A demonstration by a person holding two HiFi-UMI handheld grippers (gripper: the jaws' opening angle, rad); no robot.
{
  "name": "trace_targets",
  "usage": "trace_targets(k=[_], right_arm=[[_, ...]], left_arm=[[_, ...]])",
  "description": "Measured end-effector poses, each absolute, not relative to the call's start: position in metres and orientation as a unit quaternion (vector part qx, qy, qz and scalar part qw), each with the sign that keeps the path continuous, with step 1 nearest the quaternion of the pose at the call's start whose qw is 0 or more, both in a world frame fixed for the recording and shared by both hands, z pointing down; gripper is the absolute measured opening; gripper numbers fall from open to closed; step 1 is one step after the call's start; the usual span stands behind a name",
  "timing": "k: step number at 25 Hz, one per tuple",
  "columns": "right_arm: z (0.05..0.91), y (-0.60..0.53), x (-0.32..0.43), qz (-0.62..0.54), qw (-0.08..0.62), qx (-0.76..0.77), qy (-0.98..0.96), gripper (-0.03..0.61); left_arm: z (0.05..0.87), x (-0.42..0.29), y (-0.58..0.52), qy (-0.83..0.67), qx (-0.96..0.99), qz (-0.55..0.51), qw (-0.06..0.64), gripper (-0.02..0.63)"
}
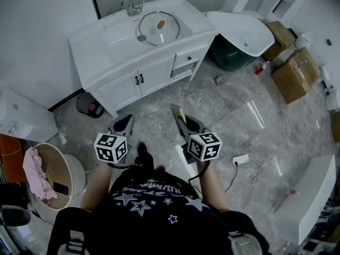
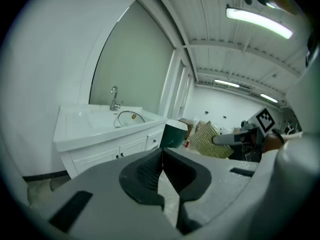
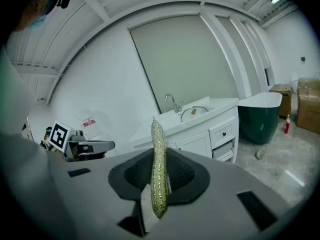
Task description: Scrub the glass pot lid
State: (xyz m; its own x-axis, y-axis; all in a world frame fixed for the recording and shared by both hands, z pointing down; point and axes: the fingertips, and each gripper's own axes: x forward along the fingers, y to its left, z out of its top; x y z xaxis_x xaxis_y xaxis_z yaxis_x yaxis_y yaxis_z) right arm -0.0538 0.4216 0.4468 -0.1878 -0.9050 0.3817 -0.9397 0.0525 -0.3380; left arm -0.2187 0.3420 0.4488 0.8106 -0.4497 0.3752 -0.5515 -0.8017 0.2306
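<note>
Right gripper [image 3: 159, 176] clamps gold scrub pad [image 3: 158, 154] edge-on; left gripper [image 2: 161, 155] clenched, empty. Glass lid [image 1: 158, 31] sits far off (in sink [image 1: 119, 33]).

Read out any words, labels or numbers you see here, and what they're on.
Nothing reads clearly.
Black shirt: white lettering, too blurred to read.
Wall label with red strip: too small to read.
Marker cubes: square patterns only, no words.

white wall [image 1: 37, 20], white vanity cabinet [image 1: 143, 76] with chrome tap [image 1: 131, 3] against it, grey marble floor [image 1: 234, 116], white-and-green bathtub [image 1: 239, 33] just beside the cabinet, cardboard boxes [image 1: 295, 76] near the tub, strip lights [image 2: 257, 21] on the ceiling
</note>
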Motion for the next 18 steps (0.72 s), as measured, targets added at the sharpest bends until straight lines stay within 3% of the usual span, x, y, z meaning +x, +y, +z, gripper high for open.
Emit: trace_targets(k=[3,10,18], right_arm=[[0.447,0.428,-0.057,0.262,0.036,0.637,-0.724,0.067],[0.447,0.442,-0.062,0.261,0.037,0.638,-0.724,0.067],[0.448,0.455,-0.061,0.274,0.013,0.642,-0.715,0.067]], left_arm=[[0.448,-0.215,0.353,-0.254,0.940,0.161,0.159,0.009],[0.438,-0.213,0.369,-0.233,0.940,0.129,0.213,0.009],[0.437,-0.214,0.382,-0.233,0.941,0.137,0.204,0.009]])
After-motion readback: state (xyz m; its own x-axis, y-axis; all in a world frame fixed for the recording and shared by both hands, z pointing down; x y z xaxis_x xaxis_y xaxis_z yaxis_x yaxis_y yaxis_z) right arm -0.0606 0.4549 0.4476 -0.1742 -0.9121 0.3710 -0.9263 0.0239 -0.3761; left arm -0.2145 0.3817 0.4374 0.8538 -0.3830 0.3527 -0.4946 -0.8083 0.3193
